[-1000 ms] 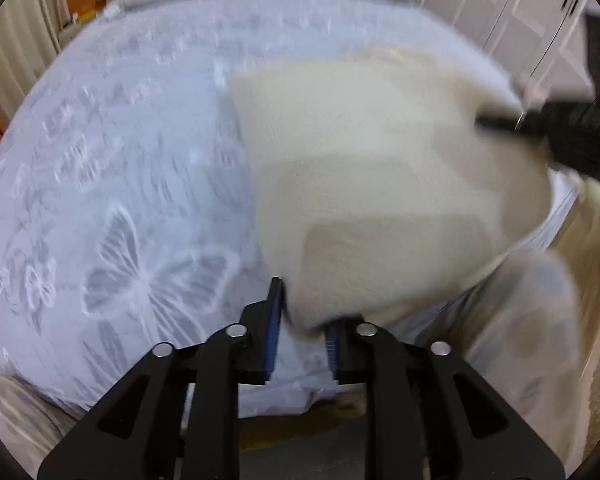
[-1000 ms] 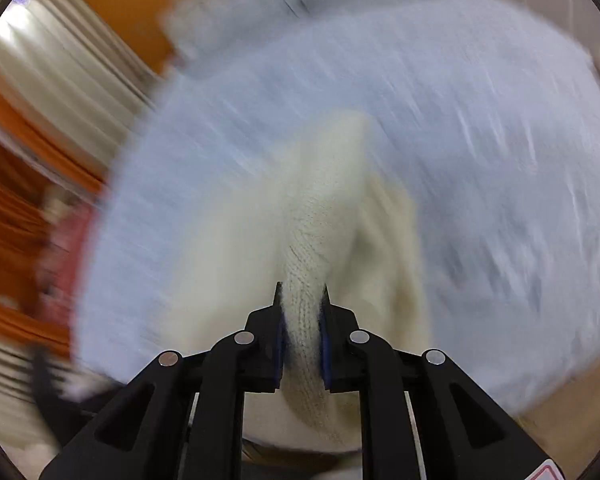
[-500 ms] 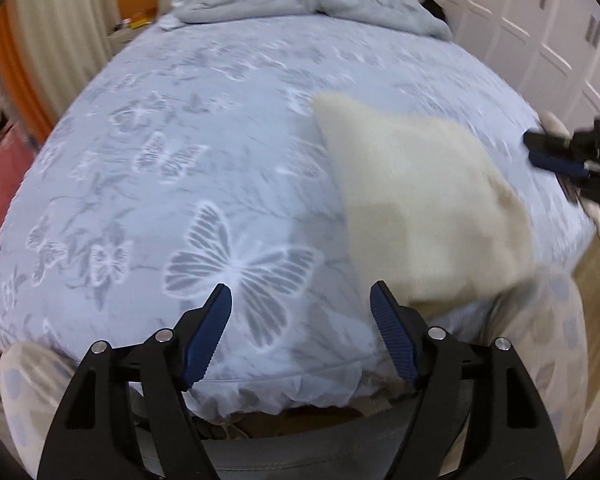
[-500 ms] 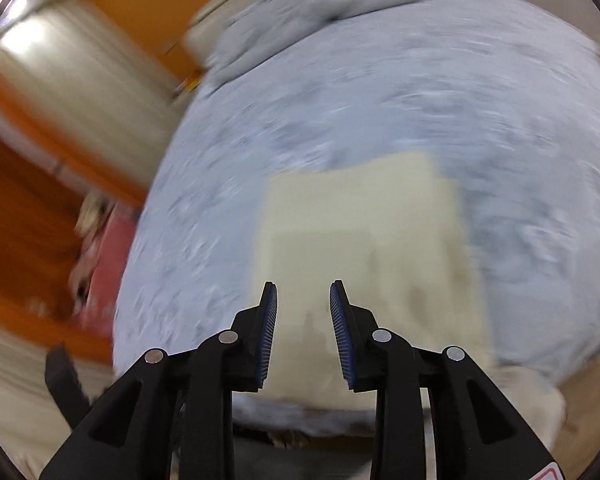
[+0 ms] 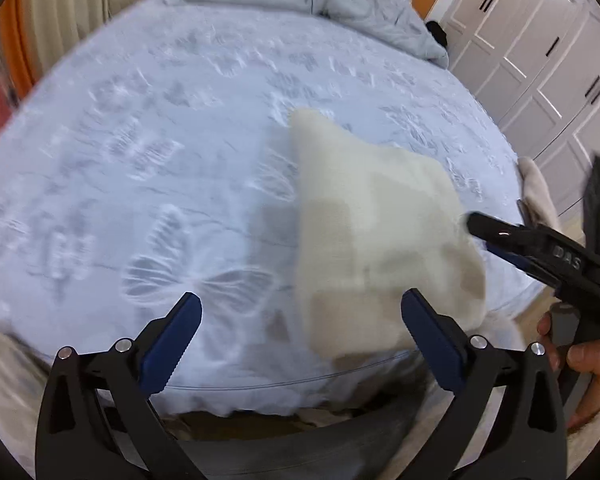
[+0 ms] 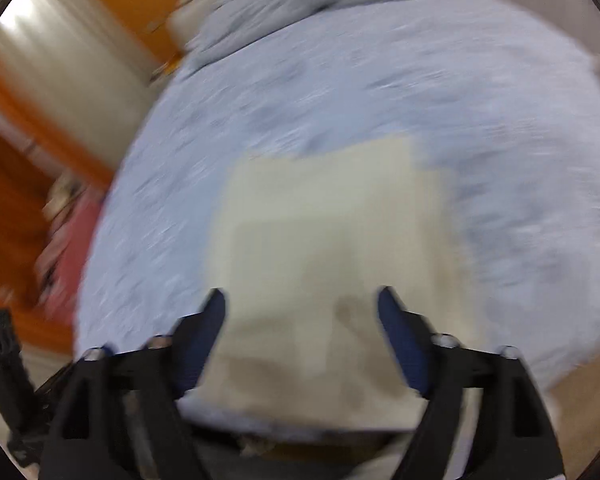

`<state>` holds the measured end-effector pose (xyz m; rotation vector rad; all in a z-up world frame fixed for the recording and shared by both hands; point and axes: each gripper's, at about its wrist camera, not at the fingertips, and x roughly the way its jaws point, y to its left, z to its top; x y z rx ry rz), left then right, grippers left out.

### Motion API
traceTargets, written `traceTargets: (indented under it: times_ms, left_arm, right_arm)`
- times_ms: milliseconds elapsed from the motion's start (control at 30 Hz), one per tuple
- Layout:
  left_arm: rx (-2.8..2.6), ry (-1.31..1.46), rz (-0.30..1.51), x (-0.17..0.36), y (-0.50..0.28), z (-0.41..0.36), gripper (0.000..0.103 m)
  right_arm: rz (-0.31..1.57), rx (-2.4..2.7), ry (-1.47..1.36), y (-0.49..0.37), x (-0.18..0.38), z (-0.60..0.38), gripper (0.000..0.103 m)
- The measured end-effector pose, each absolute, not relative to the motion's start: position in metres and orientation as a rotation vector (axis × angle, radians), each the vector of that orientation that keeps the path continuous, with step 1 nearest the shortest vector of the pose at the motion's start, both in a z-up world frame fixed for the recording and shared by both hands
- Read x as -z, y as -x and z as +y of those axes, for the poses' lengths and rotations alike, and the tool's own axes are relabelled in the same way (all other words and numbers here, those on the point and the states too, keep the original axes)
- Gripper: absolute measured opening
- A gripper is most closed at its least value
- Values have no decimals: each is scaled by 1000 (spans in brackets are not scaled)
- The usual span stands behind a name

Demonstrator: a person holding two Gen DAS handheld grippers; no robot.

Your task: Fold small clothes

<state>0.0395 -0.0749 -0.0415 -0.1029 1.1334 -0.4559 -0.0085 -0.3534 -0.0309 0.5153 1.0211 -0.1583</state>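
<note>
Item: cream knitted garment (image 5: 376, 224), small, folded to a rough rectangle, lying on the near edge of the bed, on a pale blue butterfly-print bedspread (image 5: 160, 152). Its near hem sits close to the mattress edge; whether any part overhangs cannot be told, since both views are blurred.

Left gripper (image 5: 300, 344): jaws opening, spread wide, nothing between the pads, above bare bedspread just beside the garment's left side.

Right gripper (image 6: 300, 332): jaws opening, above the garment's near part, pads clear of the knit. Seen from the left wrist, its fingers (image 5: 500, 236) point at the garment's right edge.

Hazards, judged:
- Soft knit may spring back, so that the top layer creeps and the fold loosens.
- A serrated pad may snag a loop as it goes by and drag a corner out of line.
- The garment may slide off the near edge if nudged toward the person.

Other: rumpled grey duvet (image 5: 320, 0) at the head of the bed, well apart.
</note>
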Motion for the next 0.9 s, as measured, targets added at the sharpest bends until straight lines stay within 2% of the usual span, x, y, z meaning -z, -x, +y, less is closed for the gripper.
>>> traceTargets:
  times_ms: [167,200,267,333,500,533,567,600,633,700,767,900]
  left_arm:
    - [471,145,1257,75,-72,-118,98]
    - [470,144,1275,81,-77,-124,98]
    - [449,152,1330,97,-86,-132,98]
    - [439,199,1400,117,-94,-136,98]
    - [476,423,1506,148,-106,-128,98]
    - [479,451,1514,150,-106,-126,98]
    - [485,456,1511,148,-105,-126,93]
    - [490,429,1498,144,-104,-127,84]
    - [498,410,1486,139,-102,-127,80]
    - [531,396,1455,122,-99,-122,61]
    - [554,418,1419,104,-97,-112,55]
    - [557,450,1316,61,-100,-78,53]
  right_arm:
    - [1163,225,-679,1,84,-398,80]
    - [1176,216,-712,3,97,-399,85]
    - [1190,183,-818,3,118,-400,87]
    - [1204,167,-930,4,140,-401,98]
    - [1190,121,-1025,0,153,-399,98]
    - [1187,106,-1007,-1,152,-396,94]
    - [1177,87,-985,-4,148,-392,86]
    - [1161,83,-945,-3,139,-387,73]
    - [1148,86,-921,-3,132,-385,57]
    - [1110,87,-880,-2,111,-378,44]
    - [1047,58,-856,-3,81,-368,41]
    - [912,-49,-765,-14,10,-324,39]
